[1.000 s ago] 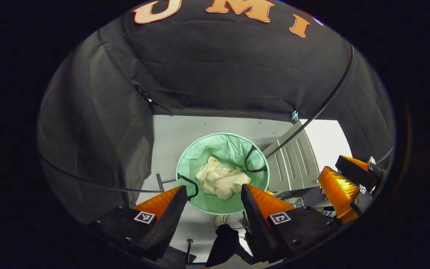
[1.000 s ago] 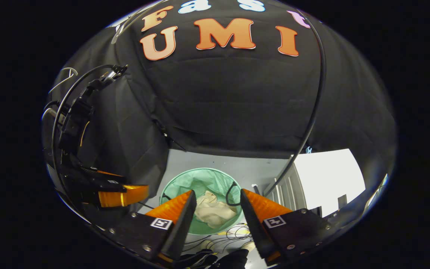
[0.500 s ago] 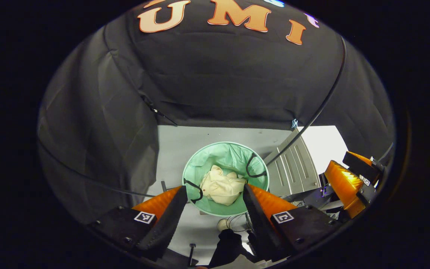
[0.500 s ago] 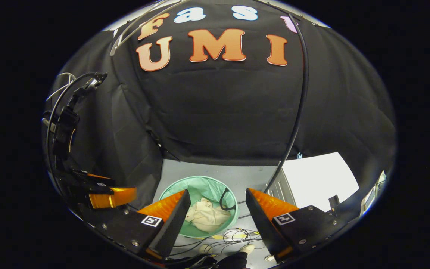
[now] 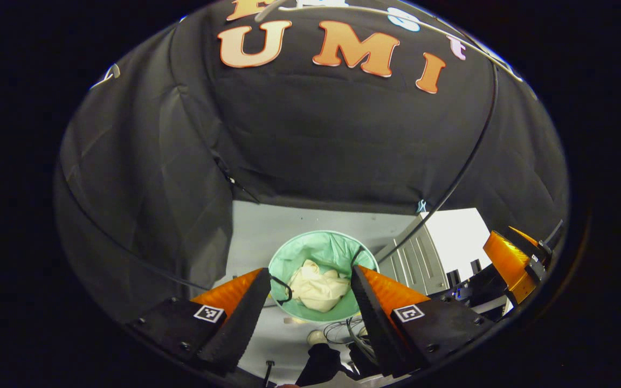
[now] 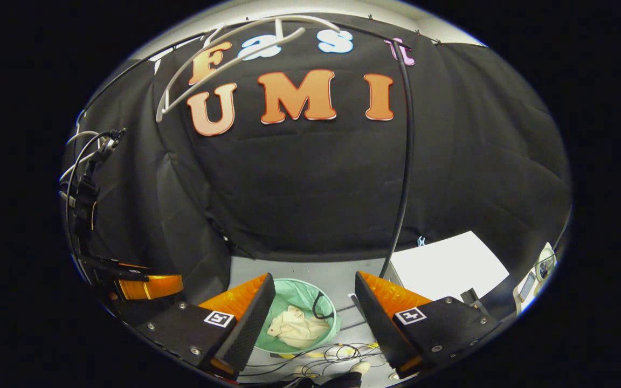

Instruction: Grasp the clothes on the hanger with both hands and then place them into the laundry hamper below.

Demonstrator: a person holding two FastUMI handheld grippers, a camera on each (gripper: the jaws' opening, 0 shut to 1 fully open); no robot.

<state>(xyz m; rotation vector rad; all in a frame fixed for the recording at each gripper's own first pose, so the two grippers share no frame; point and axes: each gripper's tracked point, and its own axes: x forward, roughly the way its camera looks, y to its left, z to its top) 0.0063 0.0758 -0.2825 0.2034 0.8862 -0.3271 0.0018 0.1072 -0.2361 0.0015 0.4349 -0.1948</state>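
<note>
My left gripper hangs high over the grey floor, its jaws spread wide apart with nothing between them. Looking down past them in the left gripper view, I see the round laundry hamper lined with pale green fabric at about 6 o'clock, standing on the floor just below the black cloth wall. The crumpled cream-coloured garment lies inside the hamper, bunched on its bottom, free of both of my grippers. Black loop handles curl at the hamper's rim at 9 o'clock and 1 o'clock.

My right gripper is also held high, jaws apart and empty. In the right gripper view the same hamper sits low at 6 o'clock between my fingers, the garment resting inside it. A white curved plastic hanger hangs bare at 11 o'clock near the top of the wall. A black cable runs down from 12 o'clock toward a white-topped grey cabinet at 4 o'clock, beside the hamper. Loose thin cables lie tangled on the floor just in front of the hamper. My left gripper shows at 8 o'clock in this view, well apart from my right.
</note>
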